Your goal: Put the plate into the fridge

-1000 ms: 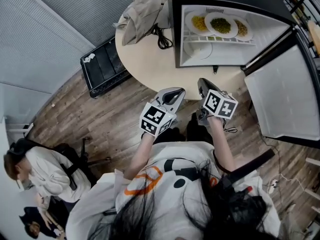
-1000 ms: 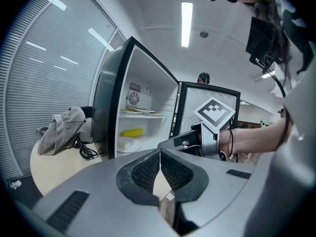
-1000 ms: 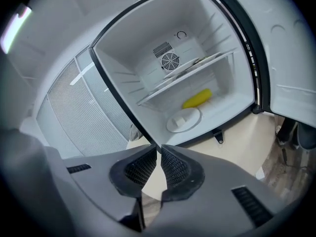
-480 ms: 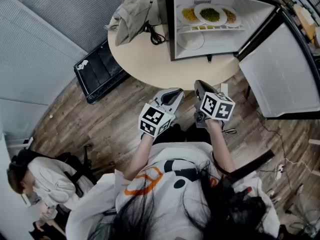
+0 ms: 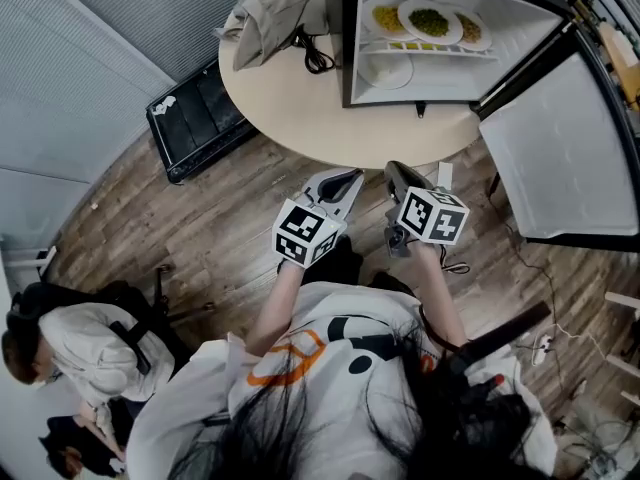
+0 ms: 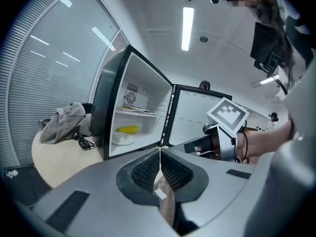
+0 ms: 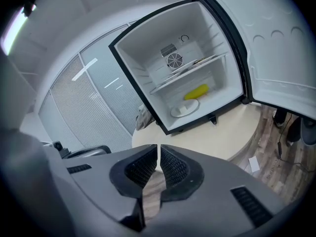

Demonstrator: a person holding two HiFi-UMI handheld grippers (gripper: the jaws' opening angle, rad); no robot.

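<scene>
A small black fridge (image 5: 345, 38) stands open on a round beige table (image 5: 300, 108). Its upper shelf carries three plates of food (image 5: 430, 20). A white plate (image 5: 385, 71) lies on the fridge floor, also visible as the white plate (image 7: 185, 109) with a yellow item (image 7: 196, 92) behind it. My left gripper (image 5: 343, 177) and right gripper (image 5: 396, 170) hover side by side over the wooden floor, short of the table edge. Both are shut and hold nothing. The left gripper (image 6: 160, 151) and right gripper (image 7: 158, 146) both point toward the fridge.
The fridge door (image 5: 560, 158) swings out to the right. A crumpled grey garment (image 5: 270, 3) and a black cable (image 5: 315, 58) lie on the table left of the fridge. A black case (image 5: 195, 118) rests on the floor, and a seated person (image 5: 70, 343) is at lower left.
Both grippers stay shut and keep nearly the same place in front of my body. The head view has shifted, so table and fridge sit higher in the picture.
</scene>
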